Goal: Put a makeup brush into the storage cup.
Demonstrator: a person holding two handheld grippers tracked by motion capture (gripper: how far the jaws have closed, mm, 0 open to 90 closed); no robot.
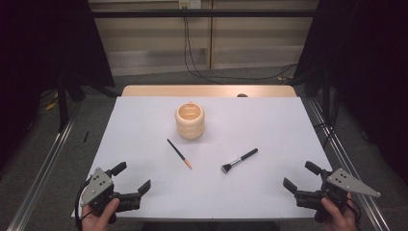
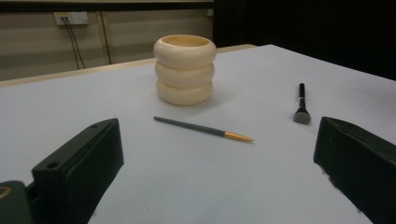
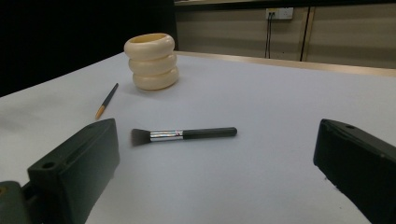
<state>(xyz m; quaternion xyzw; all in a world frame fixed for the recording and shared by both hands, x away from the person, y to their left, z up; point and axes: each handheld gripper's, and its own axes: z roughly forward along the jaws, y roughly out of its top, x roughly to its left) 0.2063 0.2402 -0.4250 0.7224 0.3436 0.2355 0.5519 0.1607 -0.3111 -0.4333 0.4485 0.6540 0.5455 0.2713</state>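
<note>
makeup brush lower centre-right of the high view, flat on the white surface, bristles toward me, handy for my right gripper | thin brush left of it, orange tip nearest my left gripper | both jaws released, nothing between them | ringed cream holder upright at centre, mouth up, I judge for the brushes | nothing blocks either reach

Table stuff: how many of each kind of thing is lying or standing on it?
Brushes: 2, a thin brush and a flat brush.
Holders: 1, a cream holder.
Total: 3 things on the table.
</note>
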